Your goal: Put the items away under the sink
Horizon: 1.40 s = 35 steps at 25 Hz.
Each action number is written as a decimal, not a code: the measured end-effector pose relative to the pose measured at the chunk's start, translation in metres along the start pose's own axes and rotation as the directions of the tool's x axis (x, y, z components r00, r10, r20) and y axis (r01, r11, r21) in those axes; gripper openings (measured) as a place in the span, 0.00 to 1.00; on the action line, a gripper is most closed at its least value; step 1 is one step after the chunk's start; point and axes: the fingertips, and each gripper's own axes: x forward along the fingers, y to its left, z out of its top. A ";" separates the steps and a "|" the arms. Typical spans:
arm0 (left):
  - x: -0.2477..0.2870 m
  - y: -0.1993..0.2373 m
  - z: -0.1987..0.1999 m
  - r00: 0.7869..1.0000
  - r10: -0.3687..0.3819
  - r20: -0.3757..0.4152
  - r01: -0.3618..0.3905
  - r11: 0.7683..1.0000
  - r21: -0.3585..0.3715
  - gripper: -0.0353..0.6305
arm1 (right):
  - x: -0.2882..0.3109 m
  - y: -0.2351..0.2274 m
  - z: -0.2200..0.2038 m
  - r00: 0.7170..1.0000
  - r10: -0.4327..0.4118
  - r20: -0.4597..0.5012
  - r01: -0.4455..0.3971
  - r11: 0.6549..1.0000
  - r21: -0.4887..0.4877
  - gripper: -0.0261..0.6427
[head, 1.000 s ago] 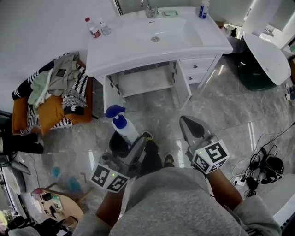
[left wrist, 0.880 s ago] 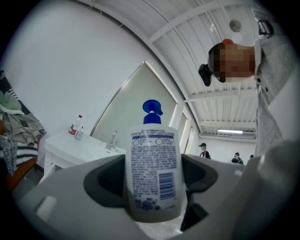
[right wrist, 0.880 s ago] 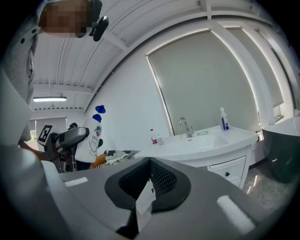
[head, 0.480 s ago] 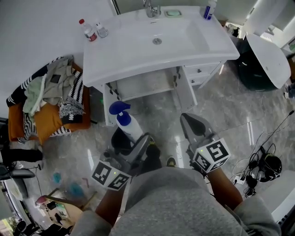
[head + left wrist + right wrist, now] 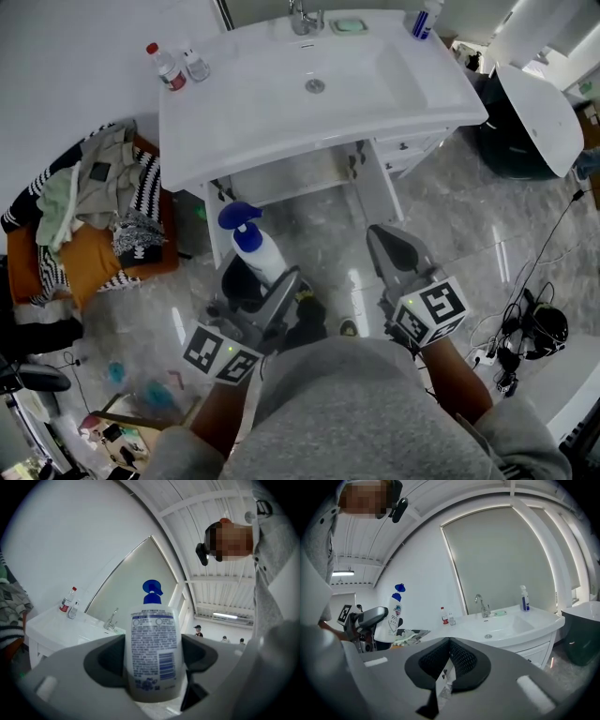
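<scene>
My left gripper (image 5: 255, 286) is shut on a white spray bottle (image 5: 257, 255) with a blue trigger head, held upright in front of the white sink cabinet (image 5: 300, 169). In the left gripper view the spray bottle (image 5: 153, 651) fills the gap between the jaws, its printed label facing the camera. The cabinet's space under the basin (image 5: 292, 175) stands open. My right gripper (image 5: 392, 246) is shut and holds nothing; its pads (image 5: 454, 660) meet in the right gripper view, where the spray bottle (image 5: 395, 613) shows at left.
On the counter stand a red-capped bottle (image 5: 161, 66), a small clear bottle (image 5: 195, 64), a faucet (image 5: 302, 17), a soap dish (image 5: 348, 25) and a blue bottle (image 5: 424, 19). A clothes pile (image 5: 84, 206) lies left of the cabinet. A dark bin (image 5: 525, 122) is right. Cables (image 5: 530, 328) lie on the floor.
The view has shifted closer to the sink cabinet. My left gripper with the spray bottle has edged a little forward toward the open cabinet; the right gripper has kept its place.
</scene>
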 end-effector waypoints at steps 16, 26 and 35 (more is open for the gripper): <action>0.007 0.041 0.012 0.996 -0.088 0.009 0.089 0.995 -0.055 0.58 | 0.036 0.002 0.013 0.996 -0.090 -0.002 0.090 0.996 -0.019 0.04; 0.009 0.068 0.026 0.995 -0.097 0.007 0.097 0.995 -0.036 0.58 | 0.054 -0.006 0.029 0.991 -0.133 0.015 0.133 0.990 -0.054 0.04; 0.016 0.062 0.019 0.995 -0.099 0.001 0.099 0.994 -0.047 0.58 | 0.051 -0.015 0.026 0.992 -0.129 0.005 0.129 0.990 -0.064 0.04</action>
